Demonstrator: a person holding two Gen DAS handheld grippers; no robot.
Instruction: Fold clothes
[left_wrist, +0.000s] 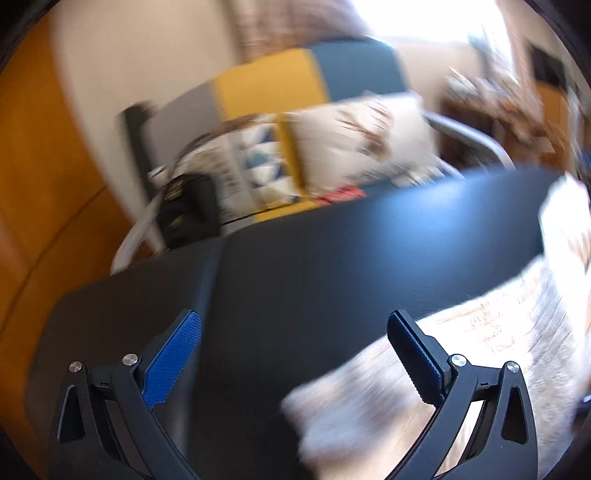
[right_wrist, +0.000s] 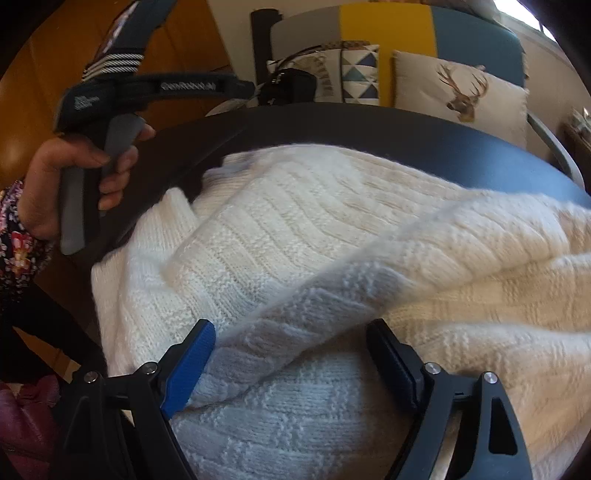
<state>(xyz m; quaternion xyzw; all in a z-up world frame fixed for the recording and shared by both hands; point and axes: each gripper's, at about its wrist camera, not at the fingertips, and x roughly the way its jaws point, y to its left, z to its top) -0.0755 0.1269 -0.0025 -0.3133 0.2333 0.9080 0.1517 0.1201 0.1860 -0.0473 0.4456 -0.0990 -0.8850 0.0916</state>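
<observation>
A white knitted sweater (right_wrist: 295, 236), ribbed and chunky, is lying rumpled across the dark matte table (right_wrist: 424, 136), one fold crossing between the spread fingers of the right gripper (right_wrist: 291, 354), which is angling down over it, pinching nothing. The left gripper (left_wrist: 293, 332), gripped by a hand (right_wrist: 70, 177) in a floral sleeve (right_wrist: 14, 236), is tilting down over bare tabletop beside the knit, spread wide and empty. Behind the table, a grey, yellow and teal chair (right_wrist: 388, 26) is holding a stag-print cushion (right_wrist: 458, 92).

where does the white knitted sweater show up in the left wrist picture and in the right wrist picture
Left wrist view: the white knitted sweater is blurred, filling the lower right on the black table.
Right wrist view: it fills the centre and right, spread across the table.
Shared landmark: the cream deer-print cushion on the chair behind the table, upper centre-right in both.
</observation>
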